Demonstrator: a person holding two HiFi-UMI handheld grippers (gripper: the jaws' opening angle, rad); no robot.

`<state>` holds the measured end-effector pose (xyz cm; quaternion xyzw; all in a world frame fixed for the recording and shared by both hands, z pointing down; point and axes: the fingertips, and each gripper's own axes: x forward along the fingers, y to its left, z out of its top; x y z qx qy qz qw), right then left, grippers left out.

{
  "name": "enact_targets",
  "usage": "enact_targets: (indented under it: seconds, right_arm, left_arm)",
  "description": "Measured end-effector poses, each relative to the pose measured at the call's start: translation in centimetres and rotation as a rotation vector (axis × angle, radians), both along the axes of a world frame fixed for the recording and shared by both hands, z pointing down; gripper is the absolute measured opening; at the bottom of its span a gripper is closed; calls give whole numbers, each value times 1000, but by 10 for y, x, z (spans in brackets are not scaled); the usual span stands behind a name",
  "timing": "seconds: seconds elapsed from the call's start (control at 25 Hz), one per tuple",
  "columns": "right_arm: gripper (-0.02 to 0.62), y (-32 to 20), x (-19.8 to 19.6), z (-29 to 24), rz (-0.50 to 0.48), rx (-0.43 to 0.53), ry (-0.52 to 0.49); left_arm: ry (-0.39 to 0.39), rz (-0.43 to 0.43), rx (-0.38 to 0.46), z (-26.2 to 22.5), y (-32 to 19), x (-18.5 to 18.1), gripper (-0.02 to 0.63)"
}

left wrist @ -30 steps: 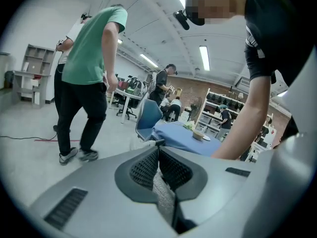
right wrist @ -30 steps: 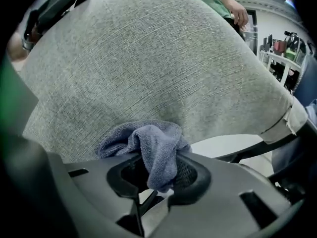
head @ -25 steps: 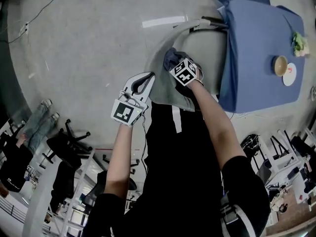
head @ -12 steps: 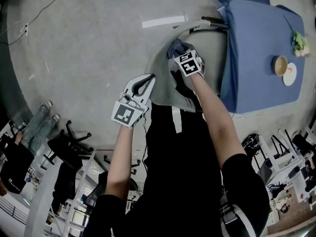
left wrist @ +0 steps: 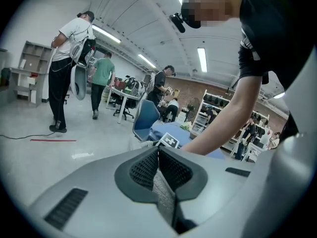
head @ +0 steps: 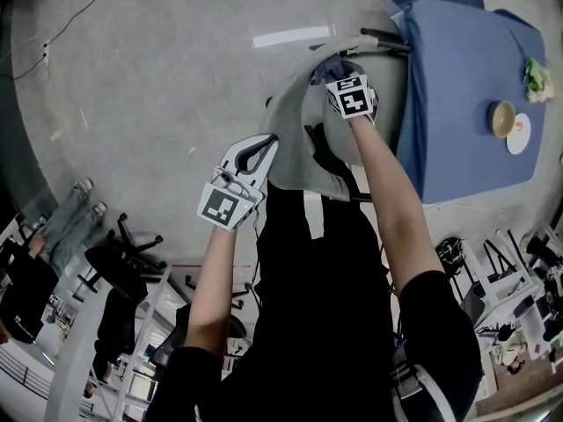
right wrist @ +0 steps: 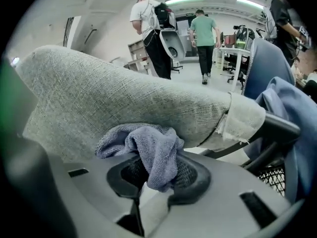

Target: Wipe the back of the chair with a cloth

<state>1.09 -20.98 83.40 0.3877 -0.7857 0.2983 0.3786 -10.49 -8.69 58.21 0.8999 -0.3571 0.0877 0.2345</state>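
Head view: right claw slid cloth up chair.

Black short-sleeved T-shirt, sleeves ending above elbows. Narrow white strip down chest. Small black camera mounted at head. Left gripper: pale grey moulded shell, slotted vents, black ribbed jaw pads. White cube at its rear carries black square markers. Right gripper: same grey body, same dark pads. Its marker cube likewise black-on-white.
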Motion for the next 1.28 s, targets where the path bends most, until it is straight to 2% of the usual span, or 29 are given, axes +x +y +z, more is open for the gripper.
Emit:
enact_targets:
  seconds: [0.12, 0.28, 0.56, 0.72, 0.92, 1.28]
  right_arm:
    - [121, -5, 6, 1, 14, 11, 8]
    - [121, -11, 17, -2, 81, 21, 4]
    - [121, -19, 33, -19, 89, 52, 31]
    - [120, -20, 34, -36, 88, 73, 23]
    - [120, -18, 37, -62, 69, 93, 18]
    - [120, -20, 45, -117, 64, 153, 6]
  left_arm:
    - [-2, 8, 0, 1, 1, 1, 26]
    - [-10, 25, 5, 1, 1, 1, 26]
    - [-32, 54, -15, 3, 4, 0, 26]
    - [-83, 90, -57, 9, 10, -1, 26]
    - [-58, 68, -76, 4, 9, 0, 26]
    - [-96, 29, -131, 2, 8, 1, 26]
